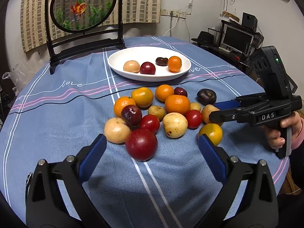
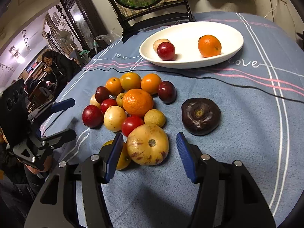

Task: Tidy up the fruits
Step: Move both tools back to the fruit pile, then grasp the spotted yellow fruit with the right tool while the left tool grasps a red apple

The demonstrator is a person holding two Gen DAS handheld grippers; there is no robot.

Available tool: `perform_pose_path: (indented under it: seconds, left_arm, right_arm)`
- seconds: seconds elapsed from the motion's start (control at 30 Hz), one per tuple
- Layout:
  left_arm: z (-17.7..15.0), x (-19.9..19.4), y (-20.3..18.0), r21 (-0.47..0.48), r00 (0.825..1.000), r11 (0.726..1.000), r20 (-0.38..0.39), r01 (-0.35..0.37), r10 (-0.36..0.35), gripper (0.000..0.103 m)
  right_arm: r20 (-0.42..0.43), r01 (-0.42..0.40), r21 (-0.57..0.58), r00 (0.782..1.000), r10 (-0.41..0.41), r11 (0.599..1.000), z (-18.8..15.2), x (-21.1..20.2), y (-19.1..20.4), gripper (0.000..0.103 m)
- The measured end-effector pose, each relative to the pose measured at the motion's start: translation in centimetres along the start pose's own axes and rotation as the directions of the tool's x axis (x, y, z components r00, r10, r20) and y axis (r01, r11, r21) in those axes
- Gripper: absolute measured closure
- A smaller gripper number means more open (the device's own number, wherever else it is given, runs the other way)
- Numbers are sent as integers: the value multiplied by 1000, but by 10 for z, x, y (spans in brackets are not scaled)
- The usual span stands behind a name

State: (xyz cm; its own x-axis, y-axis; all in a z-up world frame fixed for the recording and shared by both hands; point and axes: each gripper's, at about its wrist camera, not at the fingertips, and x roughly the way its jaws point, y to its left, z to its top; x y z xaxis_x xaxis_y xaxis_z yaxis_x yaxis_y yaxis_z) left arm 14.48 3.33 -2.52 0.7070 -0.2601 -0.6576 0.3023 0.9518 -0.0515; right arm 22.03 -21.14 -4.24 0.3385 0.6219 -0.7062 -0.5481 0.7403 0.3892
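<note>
Right wrist view, right hand-held gripper tilted down, released, straddling yellow streaked fruit.

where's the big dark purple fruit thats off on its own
In the right wrist view the dark purple fruit lies on the tablecloth, right of the fruit pile and apart from it, nearer than the plate.

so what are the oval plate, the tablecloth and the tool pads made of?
White oval plate: likely glazed ceramic, glossy with soft highlights; could be melamine.
Blue striped tablecloth: woven fabric, matte, printed lines.
Blue ribbed pads on the right tool: rubbery look, matte ridged texture.
</note>
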Motion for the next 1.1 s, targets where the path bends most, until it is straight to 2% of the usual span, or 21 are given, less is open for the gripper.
perform_pose_path:
  seconds: [0.17,0.33,0.5,0.57,0.83,0.93,1.1]
  left_arm:
    - [0,3,3,-15,1000,1000,-15,-3,3,4]
    - [1,7,8,-48,999,999,-38,-4,3,4]
    - [1,9,9,-48,999,999,-45,0,-3,4]
    - [1,11,9,-54,999,999,-51,3,-6,4]
    - [0,19,15,-100,995,994,-87,38,-47,6]
    - [0,23,16,-110,993,993,-102,49,-61,11]
    - [-2,36,22,-149,983,987,-164,58,-82,28]
  right_arm:
    - [-11,-21,22,1000,22,1000,1,3,-3,45]
    - [-28,-21,26,999,22,999,1,5,-5,52]
    - [-29,-23,21,999,24,1000,0,5,-4,53]
    - [-30,-40,24,999,41,999,0,5,-5,56]
    - [29,-29,40,999,28,999,3,-9,-10,58]
    - [48,-22,27,999,21,999,4,-14,-7,58]
    - [77,-25,15,997,24,1000,5,-21,-3,58]
